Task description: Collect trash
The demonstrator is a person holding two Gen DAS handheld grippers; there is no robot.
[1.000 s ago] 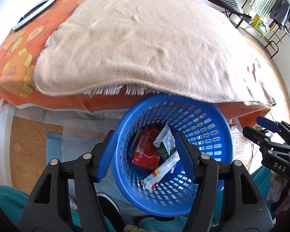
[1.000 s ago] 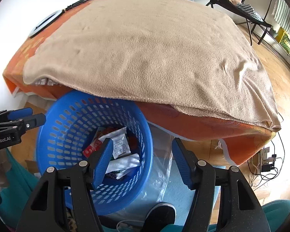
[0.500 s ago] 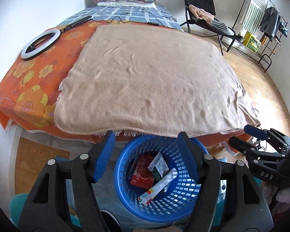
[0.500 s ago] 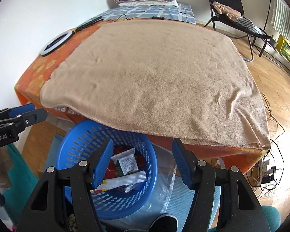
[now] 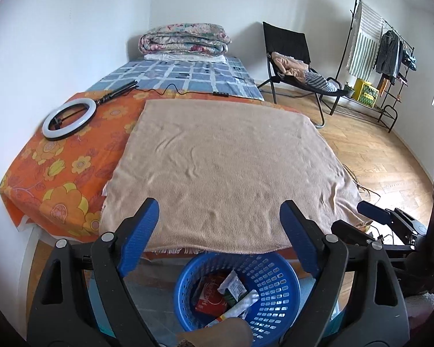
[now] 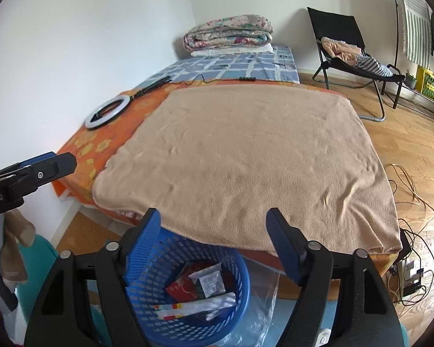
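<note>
A white ring light is lying at the left on the orange flowered sheet, beside the tan blanket covering the bed. The left gripper is hanging with its jaws spread wide, having just been opening, nothing between them. Below it the blue basket is sitting on the floor at the bed's foot, holding wrappers and a red packet. The right gripper is likewise gaping, jaws just opening, empty, above the basket's right side.
</note>
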